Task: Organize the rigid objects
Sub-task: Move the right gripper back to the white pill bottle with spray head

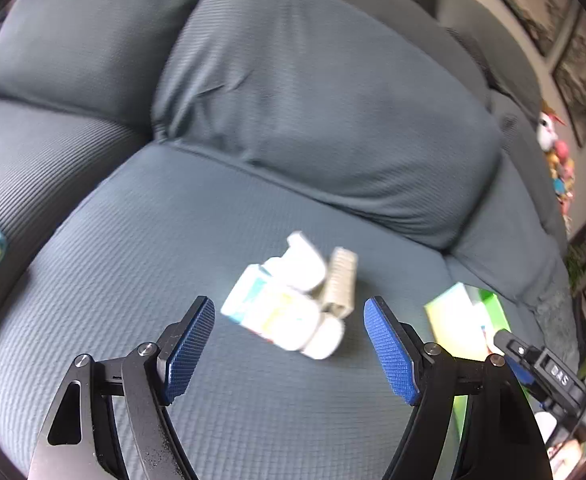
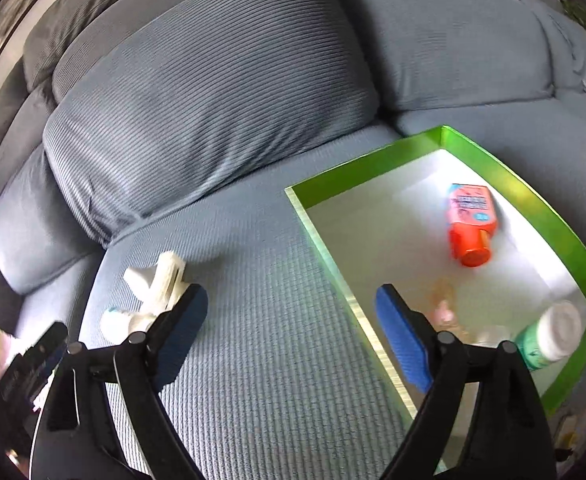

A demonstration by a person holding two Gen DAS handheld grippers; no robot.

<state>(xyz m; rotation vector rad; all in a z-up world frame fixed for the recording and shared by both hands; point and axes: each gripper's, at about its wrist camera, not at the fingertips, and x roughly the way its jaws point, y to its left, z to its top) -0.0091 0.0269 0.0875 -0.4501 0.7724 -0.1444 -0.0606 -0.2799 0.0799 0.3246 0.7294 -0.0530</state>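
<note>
Clutter on the sofa seat [image 1: 253,400]: a heap of small white containers [image 1: 289,300] lies loose on the grey ribbed cushion, with a beige ribbed piece [image 1: 339,280] leaning against its far side. Blur hides labels and the exact count.

Left hand-held gripper [image 1: 291,344]: jaws spread wide, nothing between the blue pads, heap just ahead of the tips. Right hand-held gripper [image 2: 293,332]: also spread and empty, straddling the near left rim of the green tray [image 2: 533,200], its left finger partly covering the heap.

Tray contents, right wrist view: an orange bottle [image 2: 471,224] on its side toward the far wall, a white-capped green bottle [image 2: 553,338] in the near right corner, and a pale pinkish item [image 2: 445,304] near the right finger, too blurred to name.

Judged risks:
- Heap is tangled and touching. Closing on it may pinch two pieces at once, or nudge one so that it rolls off the others.
- Round containers on soft upholstery: the seat gives under pressure, so a downward push could sink or tip the target rather than seat it between the pads.
- Right finger sits over the tray edge; a careless sweep may snag the rim and shift or tilt the tray, sending the bottles inside rolling.
- The two hand-held grippers are close together and could clash if both go for the heap.
</note>
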